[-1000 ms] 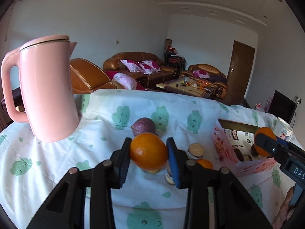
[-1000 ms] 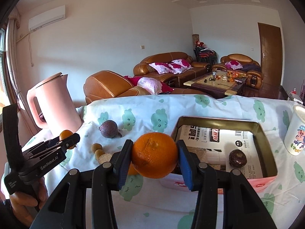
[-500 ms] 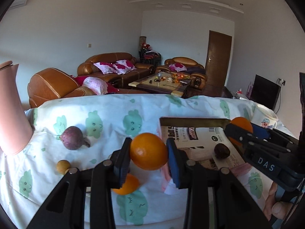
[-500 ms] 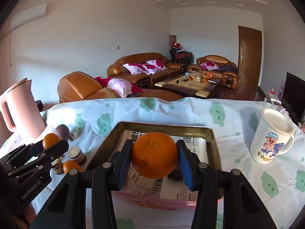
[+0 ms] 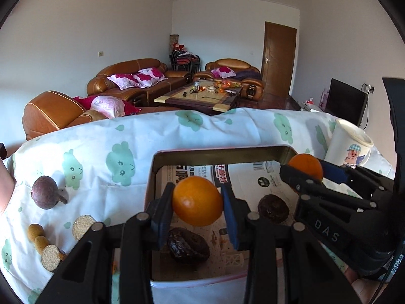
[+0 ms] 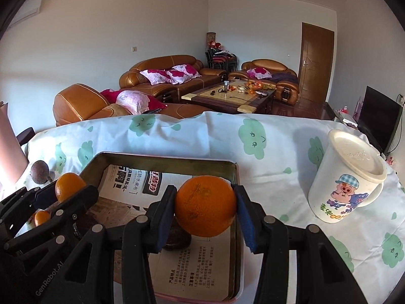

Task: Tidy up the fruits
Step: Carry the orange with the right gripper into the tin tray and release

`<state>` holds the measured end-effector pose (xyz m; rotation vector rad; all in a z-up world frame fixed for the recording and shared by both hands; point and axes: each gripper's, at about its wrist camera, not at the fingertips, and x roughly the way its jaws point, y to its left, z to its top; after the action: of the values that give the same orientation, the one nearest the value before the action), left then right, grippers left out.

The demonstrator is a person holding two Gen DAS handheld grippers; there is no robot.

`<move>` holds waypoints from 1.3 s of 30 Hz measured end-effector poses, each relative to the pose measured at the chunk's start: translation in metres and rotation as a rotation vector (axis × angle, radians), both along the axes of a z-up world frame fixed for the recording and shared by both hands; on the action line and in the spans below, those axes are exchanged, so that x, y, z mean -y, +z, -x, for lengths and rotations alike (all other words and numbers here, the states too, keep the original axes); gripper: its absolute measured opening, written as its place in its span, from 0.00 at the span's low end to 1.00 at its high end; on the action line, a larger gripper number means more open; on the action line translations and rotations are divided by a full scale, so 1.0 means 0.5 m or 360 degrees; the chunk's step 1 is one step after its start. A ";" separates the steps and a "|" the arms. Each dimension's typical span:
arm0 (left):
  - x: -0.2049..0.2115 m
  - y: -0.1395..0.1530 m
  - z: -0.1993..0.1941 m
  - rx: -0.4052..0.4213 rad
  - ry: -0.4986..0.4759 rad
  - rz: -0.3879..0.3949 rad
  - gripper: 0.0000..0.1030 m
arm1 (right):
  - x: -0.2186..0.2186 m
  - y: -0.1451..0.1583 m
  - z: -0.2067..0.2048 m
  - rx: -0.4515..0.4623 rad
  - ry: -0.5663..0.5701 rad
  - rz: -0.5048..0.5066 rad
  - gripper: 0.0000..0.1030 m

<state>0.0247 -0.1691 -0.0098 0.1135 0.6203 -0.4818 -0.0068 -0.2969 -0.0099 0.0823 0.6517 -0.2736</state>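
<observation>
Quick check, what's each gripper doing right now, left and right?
Left gripper: shut on a small orange, over the tray.
Right gripper: shut on a larger orange, also over the tray.

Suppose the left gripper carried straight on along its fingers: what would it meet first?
Probably the paper-lined tray, near the dark fruit lying below the left gripper, which holds an orange. Depth is unclear.
</observation>
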 end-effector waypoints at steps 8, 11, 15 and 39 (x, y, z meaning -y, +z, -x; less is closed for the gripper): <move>0.006 -0.006 -0.004 -0.0035 0.0009 -0.0017 0.39 | -0.014 -0.017 -0.017 -0.0061 0.0072 0.0023 0.48; 0.002 -0.002 0.001 -0.0004 0.0038 -0.0010 0.41 | -0.012 -0.022 -0.022 -0.0089 0.0096 -0.0007 0.48; -0.006 0.009 0.015 0.0074 0.0093 -0.0014 0.52 | -0.007 -0.021 -0.017 -0.0072 0.0104 -0.0038 0.49; -0.148 0.029 0.046 0.0200 0.0373 -0.0013 1.00 | 0.005 0.034 0.060 0.0319 -0.0081 -0.0108 0.75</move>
<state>0.0016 -0.0950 0.0049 0.0768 0.5046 -0.2435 -0.0367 -0.2994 0.0069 0.1893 0.4603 -0.2882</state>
